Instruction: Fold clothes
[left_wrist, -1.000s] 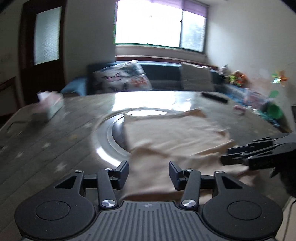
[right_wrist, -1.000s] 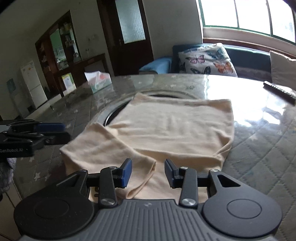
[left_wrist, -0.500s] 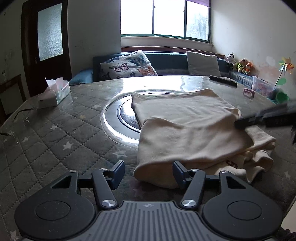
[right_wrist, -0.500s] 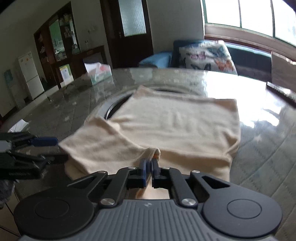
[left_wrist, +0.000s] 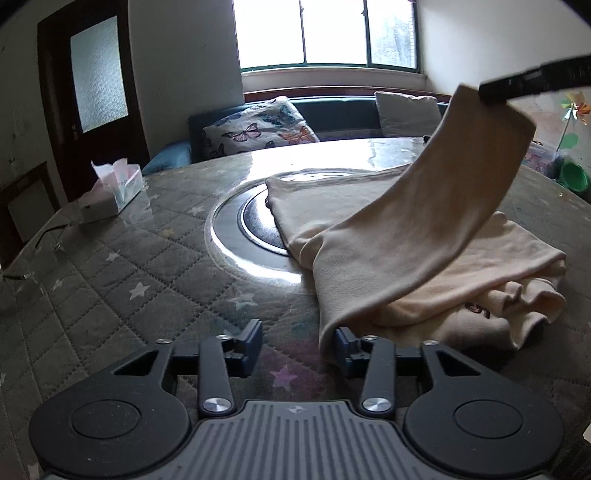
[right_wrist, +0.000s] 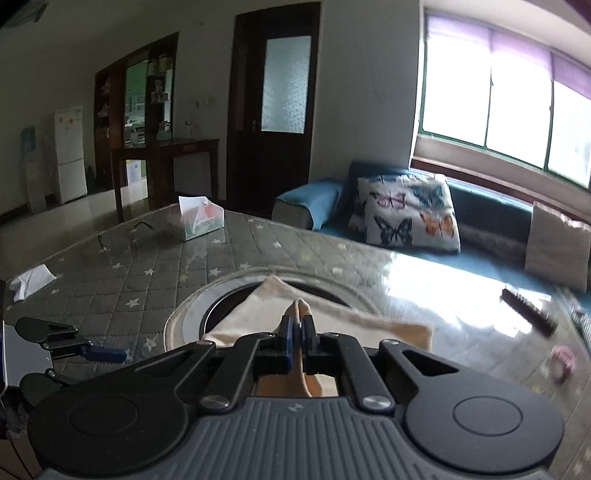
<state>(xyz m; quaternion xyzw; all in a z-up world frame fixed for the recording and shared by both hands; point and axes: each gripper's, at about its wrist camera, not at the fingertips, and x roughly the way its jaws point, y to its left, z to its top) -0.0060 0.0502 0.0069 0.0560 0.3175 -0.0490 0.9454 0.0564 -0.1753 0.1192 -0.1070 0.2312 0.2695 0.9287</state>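
Note:
A cream garment (left_wrist: 388, 221) lies partly folded on the round table, over the glass turntable (left_wrist: 236, 236). My right gripper (right_wrist: 297, 325) is shut on a flap of it, and the cloth pokes out between the pads. In the left wrist view that right gripper (left_wrist: 532, 79) holds the flap high at the upper right, so the fabric rises in a strip off the pile. My left gripper (left_wrist: 298, 345) sits low at the garment's near corner with its jaws closing. The cloth's edge hangs just inside the right finger (left_wrist: 345, 349), unpinched. From the right wrist view, the left gripper (right_wrist: 92, 352) shows at the lower left.
A tissue box (left_wrist: 114, 192) and eyeglasses (left_wrist: 48, 236) lie on the table's left side. Crumpled white paper (right_wrist: 31, 280) sits near the left edge, a dark remote (right_wrist: 528, 312) at the far right. A sofa with a butterfly pillow (left_wrist: 258, 129) stands behind the table.
My right gripper shut on the garment's flap and rose with it, pulling the cloth up off the pile. My left gripper sank toward the near corner and its jaws narrowed.

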